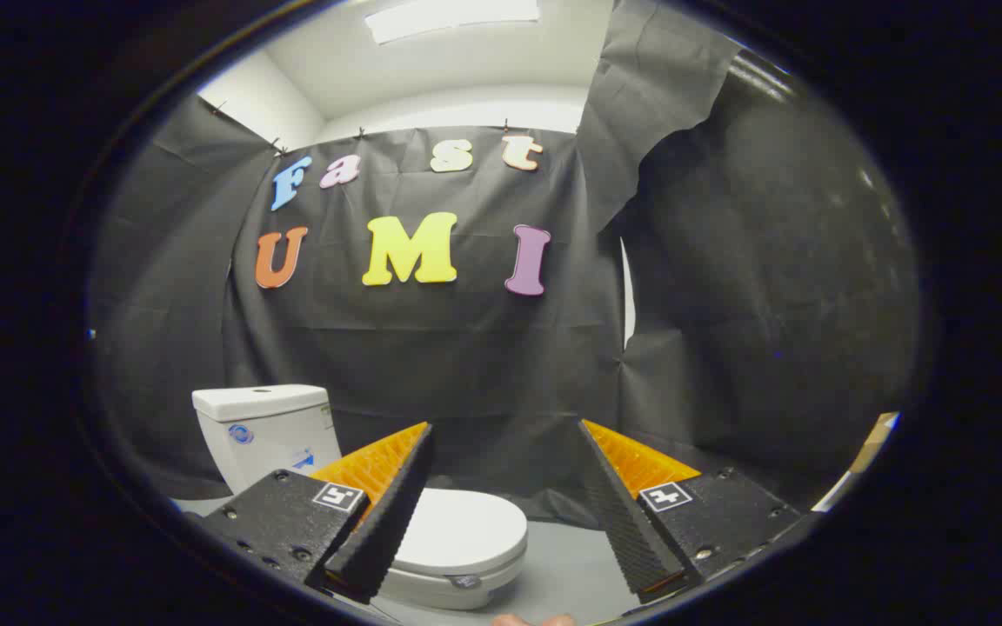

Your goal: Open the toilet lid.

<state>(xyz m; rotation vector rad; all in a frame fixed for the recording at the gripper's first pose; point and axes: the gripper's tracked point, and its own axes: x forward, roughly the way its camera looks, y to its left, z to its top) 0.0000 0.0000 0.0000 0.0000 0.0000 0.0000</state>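
A white toilet stands on the grey floor against the black cloth wall, ahead and left of my fingers. Its lid (464, 528) lies flat and shut over the bowl, partly hidden behind my left finger (384, 513). The white tank (264, 428) rises behind it, beyond the left finger. My gripper (508, 435) is open, its fingers spread wide with nothing between them. It hovers above and short of the toilet, not touching the lid. The right finger (631, 513) stands over bare floor.
Black cloth walls close in behind and to the right. Grey floor (566, 569) stretches right of the toilet. A brown cardboard edge (873, 442) shows at the far right. A bit of a hand (534, 620) shows below the fingers.
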